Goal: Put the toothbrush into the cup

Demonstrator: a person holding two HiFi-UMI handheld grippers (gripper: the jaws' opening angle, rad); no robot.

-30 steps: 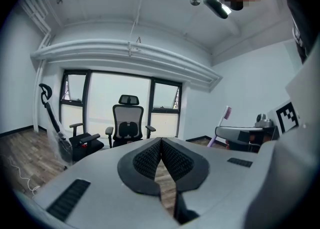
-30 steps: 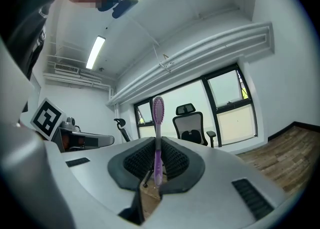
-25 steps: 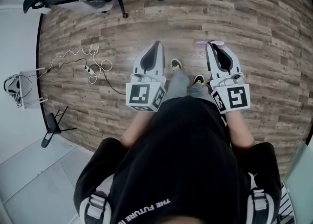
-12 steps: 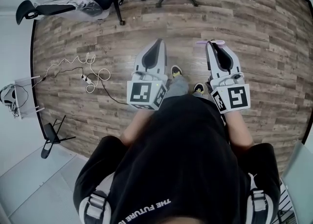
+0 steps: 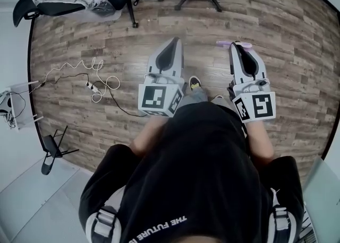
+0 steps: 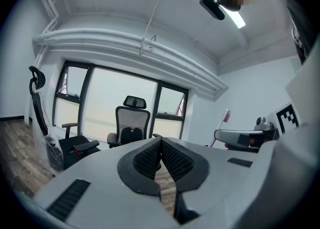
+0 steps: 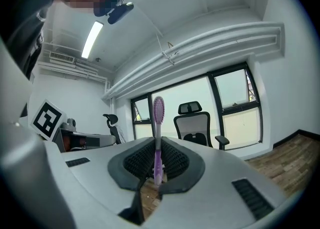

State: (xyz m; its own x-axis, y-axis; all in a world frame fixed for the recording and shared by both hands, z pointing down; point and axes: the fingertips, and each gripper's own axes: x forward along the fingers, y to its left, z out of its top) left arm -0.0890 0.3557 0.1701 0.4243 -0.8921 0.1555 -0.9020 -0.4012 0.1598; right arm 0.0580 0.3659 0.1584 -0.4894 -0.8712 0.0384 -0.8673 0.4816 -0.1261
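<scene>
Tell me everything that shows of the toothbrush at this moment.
The toothbrush is slim, purple to pink and plastic-looking, with a narrow oval brush head at the top. It stands upright, head up, clamped by its lower handle between the ribbed black pads of the right tool, which is shut on it; the handle's end shows low between them. Nothing else touches it. It is held in the air above a wood-look floor, and no cup is in view.

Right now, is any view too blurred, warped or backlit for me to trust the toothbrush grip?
Right gripper view: sharp, toothbrush clamped in the right gripper, readable against bright windows. Left gripper view: sharp, left gripper shut and empty, ceiling light glaring at top. Head view: fisheye bows the floor boards; toothbrush just a small purple sliver.
</scene>
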